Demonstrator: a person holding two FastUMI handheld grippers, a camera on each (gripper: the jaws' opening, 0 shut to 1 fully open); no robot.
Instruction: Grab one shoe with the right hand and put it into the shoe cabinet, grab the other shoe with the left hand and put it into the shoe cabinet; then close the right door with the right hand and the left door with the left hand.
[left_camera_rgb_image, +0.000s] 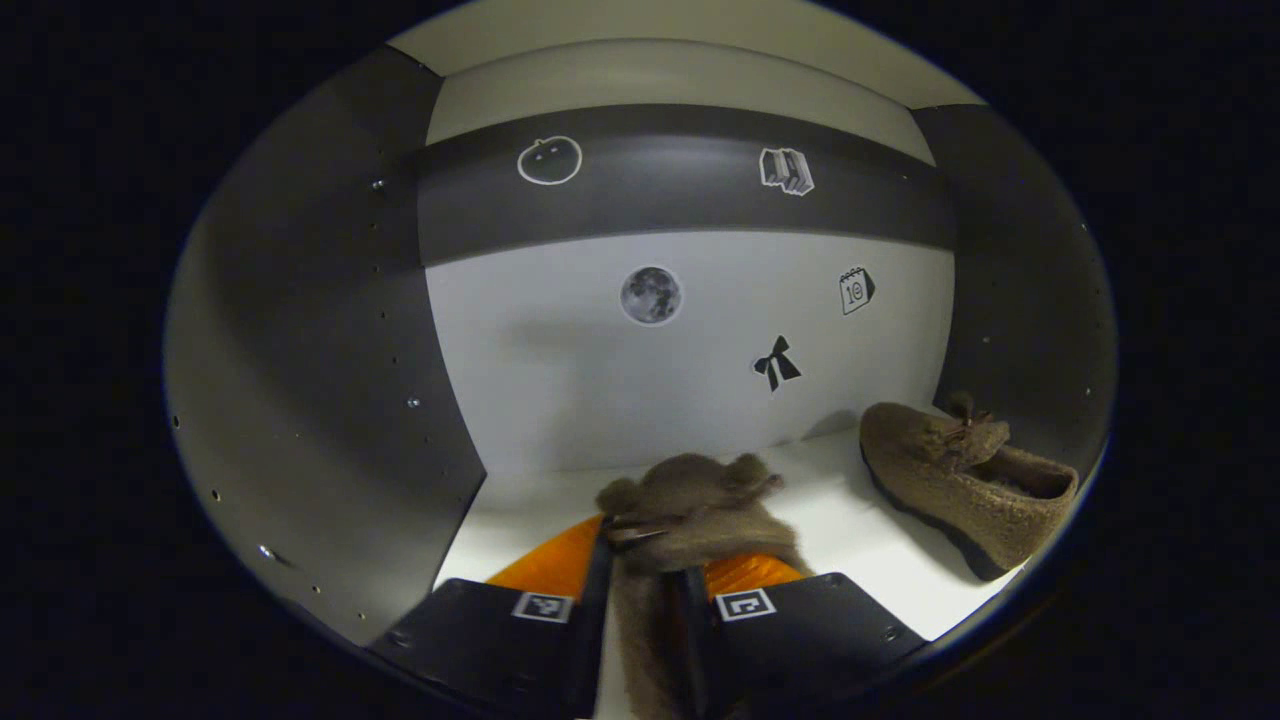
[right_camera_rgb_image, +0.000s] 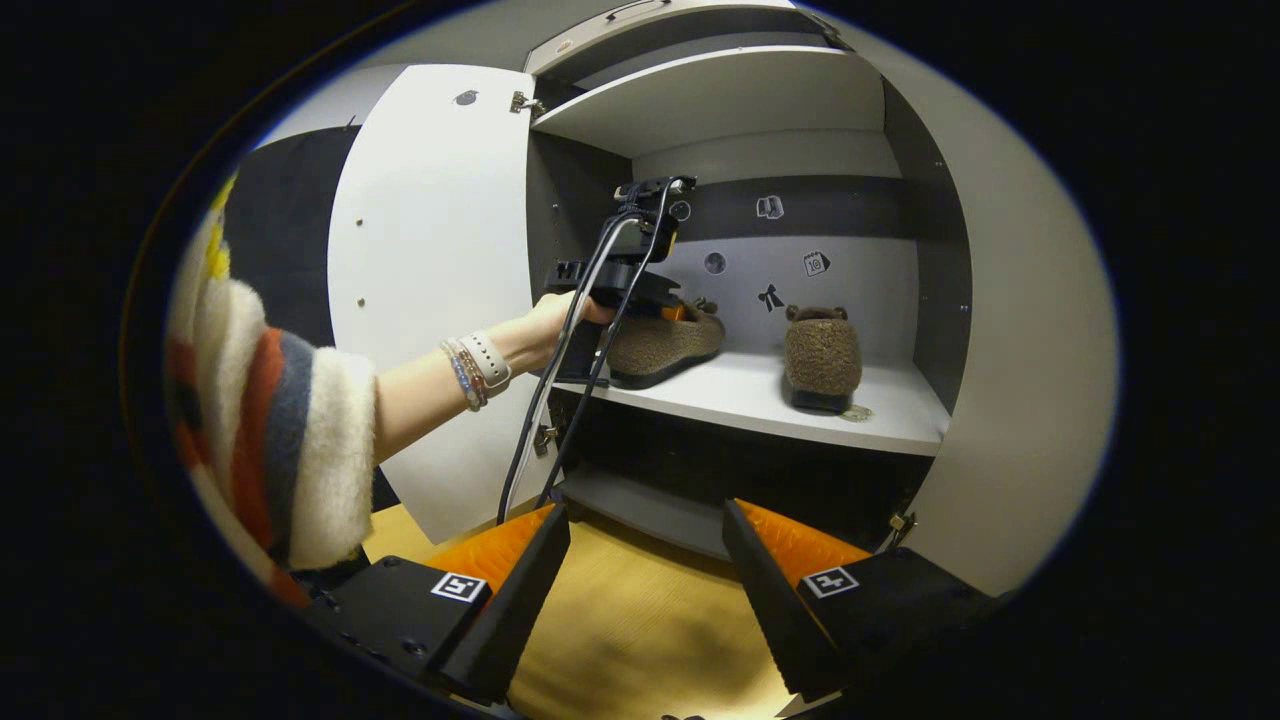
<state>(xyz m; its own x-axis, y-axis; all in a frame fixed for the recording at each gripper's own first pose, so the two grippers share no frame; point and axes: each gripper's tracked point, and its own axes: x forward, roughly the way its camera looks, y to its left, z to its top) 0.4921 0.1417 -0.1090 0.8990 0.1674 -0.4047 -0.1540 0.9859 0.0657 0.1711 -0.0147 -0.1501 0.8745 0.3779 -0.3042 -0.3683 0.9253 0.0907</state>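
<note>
A: Left gripper view, near first: left tool (left_camera_rgb_image: 648, 590) is nearly closed, both fingers squeezing the fuzzy collar of the second shoe (left_camera_rgb_image: 690, 500), which sits low over the shelf (left_camera_rgb_image: 850, 540). Whether the sole's fully down, can't tell from here; fur hides it.

B: Risk?

A: Grip's only on soft fur at the heel end. If the tool opens w/ the shoe not flat, it could tip or roll toward the front edge. Also fur may snag on a finger as it backs out and drag the shoe along.

B: Right side?

A: Right gripper view: right tool (right_camera_rgb_image: 645, 560) is spread wide, holding nothing, hanging low in front of the cabinet over the wood floor (right_camera_rgb_image: 640, 620). Farther off, the hand (right_camera_rgb_image: 560, 315) reaches level into the middle compartment, wrist straight, sleeve (right_camera_rgb_image: 290, 440) back, cables trailing down.

B: Cables a problem?

A: Prob. They hang past the shelf's front edge, near the left door (right_camera_rgb_image: 430, 290); could catch when it swings.

B: First shoe?

A: First shoe (right_camera_rgb_image: 822, 357) stands on the shelf's right, apart from the held one. Both doors open.
</note>
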